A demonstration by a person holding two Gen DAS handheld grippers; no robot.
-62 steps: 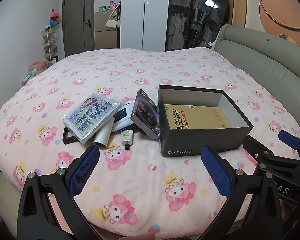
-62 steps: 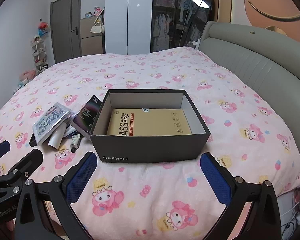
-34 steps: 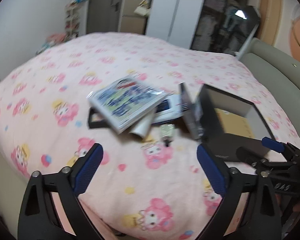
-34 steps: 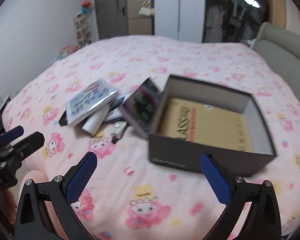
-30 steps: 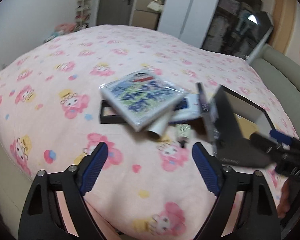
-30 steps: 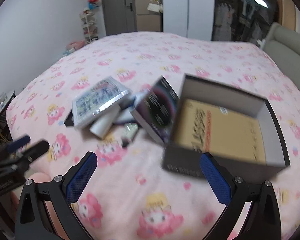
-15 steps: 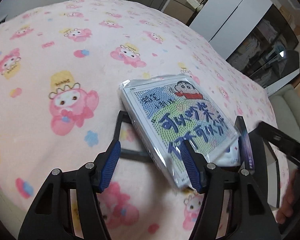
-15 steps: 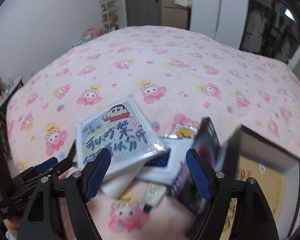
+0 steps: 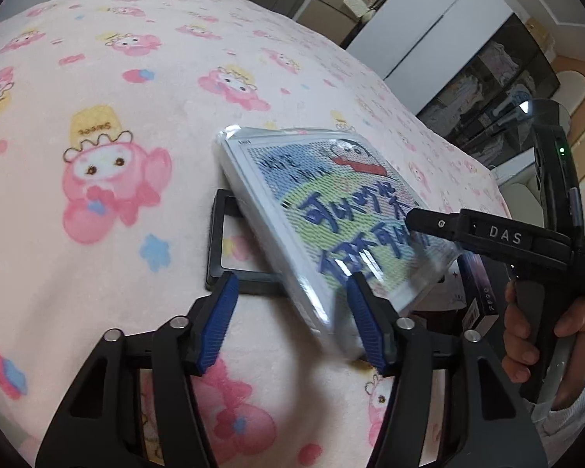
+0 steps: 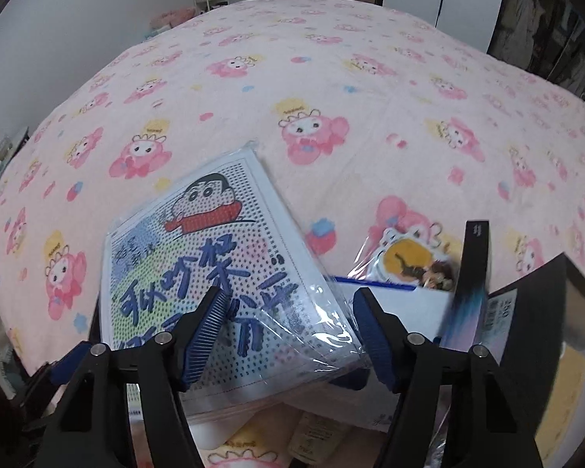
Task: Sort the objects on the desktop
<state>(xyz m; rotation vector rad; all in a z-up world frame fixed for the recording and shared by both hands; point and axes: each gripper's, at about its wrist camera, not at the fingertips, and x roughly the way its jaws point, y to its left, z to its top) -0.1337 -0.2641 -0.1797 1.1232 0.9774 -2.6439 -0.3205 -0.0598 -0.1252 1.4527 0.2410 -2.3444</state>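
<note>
A plastic-wrapped cartoon bead kit [image 9: 331, 210] lies tilted on top of a pile on the pink bedspread; it also shows in the right wrist view [image 10: 206, 273]. My left gripper [image 9: 292, 319] is open, its jaws straddling the kit's near corner. My right gripper [image 10: 284, 331] is open, its jaws on either side of the kit's right corner. The right gripper body [image 9: 487, 234] reaches over the kit in the left wrist view. Under the kit lie a black frame [image 9: 218, 249], a white and blue box [image 10: 389, 304] and a sticker packet [image 10: 409, 257].
A dark purple box [image 10: 469, 284] stands on edge against the black shoebox [image 10: 545, 312] at the right. A small tube [image 10: 311, 440] lies below the pile. The pink bedspread [image 9: 97, 78] stretches away; wardrobes and a door stand behind.
Both grippers have moved in from the bed's near edge to the pile, narrowing their jaws, and now sit around the bead kit's corners.
</note>
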